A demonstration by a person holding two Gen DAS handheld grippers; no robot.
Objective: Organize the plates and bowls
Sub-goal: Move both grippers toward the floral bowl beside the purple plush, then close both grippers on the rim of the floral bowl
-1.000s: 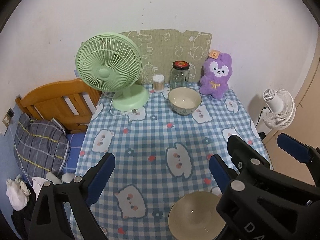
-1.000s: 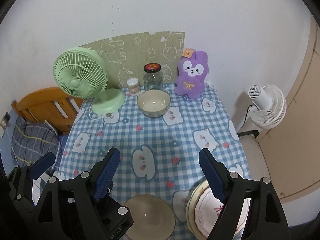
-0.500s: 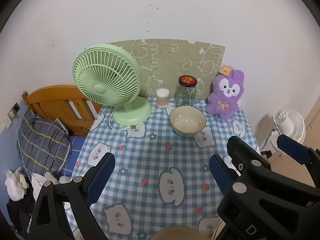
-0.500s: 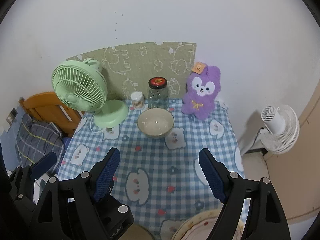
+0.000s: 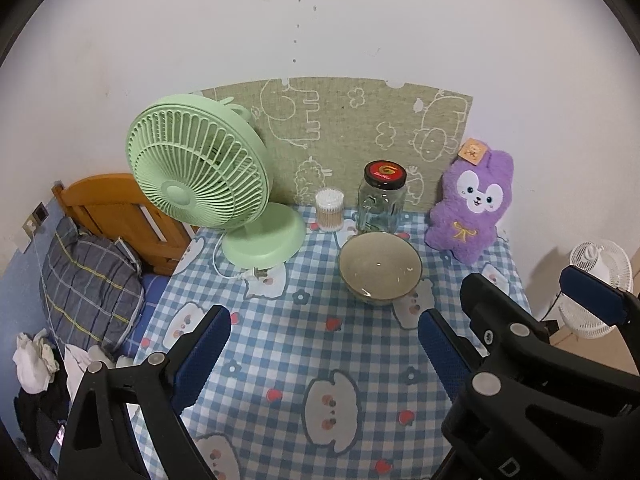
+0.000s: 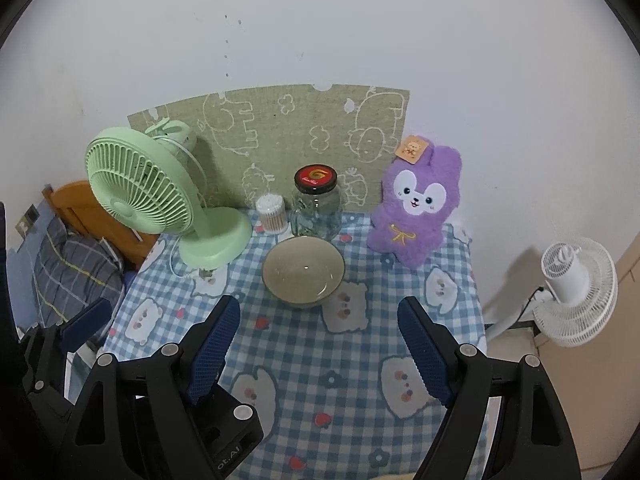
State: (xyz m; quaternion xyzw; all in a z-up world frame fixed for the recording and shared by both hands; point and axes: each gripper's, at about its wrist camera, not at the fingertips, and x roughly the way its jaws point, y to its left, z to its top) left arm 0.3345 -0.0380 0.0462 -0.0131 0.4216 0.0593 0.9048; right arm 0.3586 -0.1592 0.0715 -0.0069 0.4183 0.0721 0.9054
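Bowl, left wrist view: a round, glazed beige-olive ceramic bowl [image 5: 380, 267] stands upright and empty at the far middle of the blue-and-white checked tablecloth [image 5: 304, 344], just in front of a clear glass jar with a red-and-black lid [image 5: 382, 200].
Neighbours: a mint-green plastic desk fan [image 5: 208, 184] to its left, a purple plush rabbit [image 5: 472, 212] to its right, both apart from it.
Left gripper [image 5: 324, 356]: blue-padded jaws spread wide, nothing between them, short of the bowl.
Bowl, right wrist view: the same bowl [image 6: 303, 271] sits beyond the fingertips, rim level, inside glossy with one small glint.
Right gripper [image 6: 320, 356]: jaws held wide apart, empty, hanging over bare cloth.
Plates: none clearly in sight in either view.
Step, as I judge it: an approach toward the far bowl, nothing grasped yet.
Next move calls for: one jaw inside the rim and one outside; the glaze looks slippery, and the jar stands close behind.
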